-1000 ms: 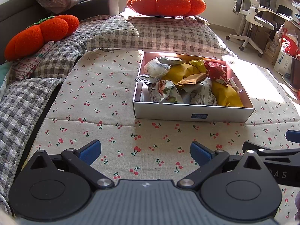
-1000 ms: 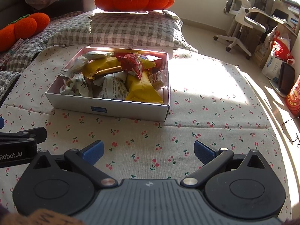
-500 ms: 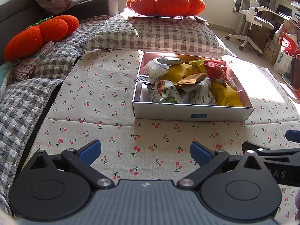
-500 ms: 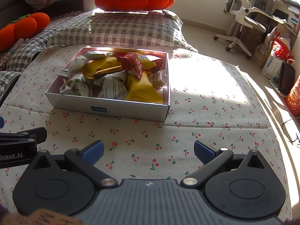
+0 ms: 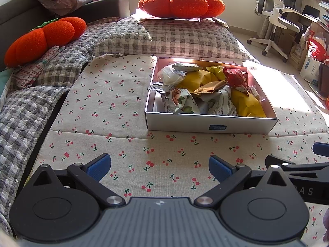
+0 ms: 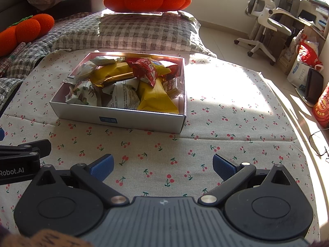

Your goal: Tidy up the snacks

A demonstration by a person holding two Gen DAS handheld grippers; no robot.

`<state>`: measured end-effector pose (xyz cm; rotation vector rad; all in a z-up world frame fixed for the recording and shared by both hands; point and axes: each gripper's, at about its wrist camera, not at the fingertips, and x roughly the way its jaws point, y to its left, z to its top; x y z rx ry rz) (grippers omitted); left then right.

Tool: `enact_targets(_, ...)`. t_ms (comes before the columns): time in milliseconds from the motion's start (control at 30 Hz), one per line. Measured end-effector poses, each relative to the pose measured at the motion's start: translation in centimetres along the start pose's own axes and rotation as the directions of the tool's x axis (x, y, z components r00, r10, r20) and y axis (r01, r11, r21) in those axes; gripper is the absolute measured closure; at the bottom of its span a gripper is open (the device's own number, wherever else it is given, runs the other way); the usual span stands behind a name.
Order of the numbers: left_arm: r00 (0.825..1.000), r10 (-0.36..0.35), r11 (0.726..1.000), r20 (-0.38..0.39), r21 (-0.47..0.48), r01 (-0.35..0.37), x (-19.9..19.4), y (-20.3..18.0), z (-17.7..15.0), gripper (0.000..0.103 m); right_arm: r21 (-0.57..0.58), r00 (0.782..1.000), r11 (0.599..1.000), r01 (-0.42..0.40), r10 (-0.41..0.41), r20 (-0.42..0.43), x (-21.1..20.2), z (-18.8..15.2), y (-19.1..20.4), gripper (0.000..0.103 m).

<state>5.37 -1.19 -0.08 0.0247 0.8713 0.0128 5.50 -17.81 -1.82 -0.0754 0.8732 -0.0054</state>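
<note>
A shallow white box (image 5: 185, 123) (image 6: 144, 121) rests on the cherry-print cloth (image 5: 115, 107), piled with several snack packets: yellow bags (image 6: 154, 98), a red packet (image 6: 145, 72) on top, white printed packs (image 5: 181, 100). My left gripper (image 5: 159, 165) hovers low over the cloth in front of the box, open and empty. My right gripper (image 6: 162, 164) sits beside it, nearer the box's right corner, also open with nothing between its fingers. Each gripper's body shows at the edge of the other's view.
Orange pumpkin cushions (image 5: 181, 2) (image 5: 45, 39) lie on checked quilts (image 5: 168, 39) behind and left of the box. A white office chair (image 6: 265, 20), bags (image 6: 304, 61) and a red sack (image 6: 322, 107) stand on the floor to the right. The cloth's right edge drops to the floor.
</note>
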Motion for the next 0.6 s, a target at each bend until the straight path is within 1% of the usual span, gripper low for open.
enact_targets(600, 1.000, 0.006, 1.000, 0.003, 0.014, -0.006, -0.14, -0.13, 0.15, 0.000, -0.001, 1.000, 1.000, -0.001, 0.001, -0.001, 0.01, 0.04, 0.03, 0.001)
